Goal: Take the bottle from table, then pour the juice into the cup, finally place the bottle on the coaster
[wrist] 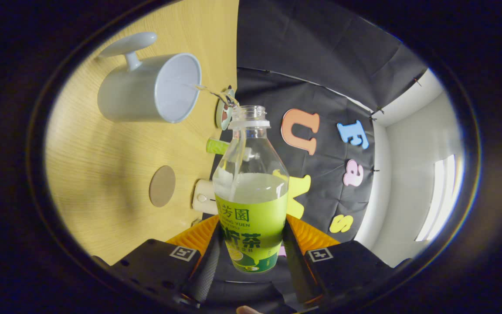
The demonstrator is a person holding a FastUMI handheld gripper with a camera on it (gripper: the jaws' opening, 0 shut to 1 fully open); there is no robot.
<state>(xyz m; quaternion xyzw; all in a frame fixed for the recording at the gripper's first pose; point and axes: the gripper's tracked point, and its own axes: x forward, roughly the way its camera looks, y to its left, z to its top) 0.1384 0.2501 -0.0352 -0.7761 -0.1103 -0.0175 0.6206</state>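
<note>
My gripper (251, 244) is shut on a clear plastic bottle (251, 187) with a green label, both fingers pressed on its lower body. The bottle is uncapped and tipped over sideways, and the whole view is rolled with it. A thin stream of pale juice (216, 93) runs from the bottle's mouth into the white cup (146, 89), which stands on the wooden table (103, 174) just beyond the bottle's neck. The cup's handle points away from the bottle. A round brown coaster (162, 186) lies flat on the table beside the bottle's body, apart from the cup.
Near the table's far edge, behind the bottle, lie a small round lidded container (223, 114), a green cylindrical item (216, 146) and a white boxy object (203, 197). The black cloth wall hangs past that edge, with a white wall and a window beyond it.
</note>
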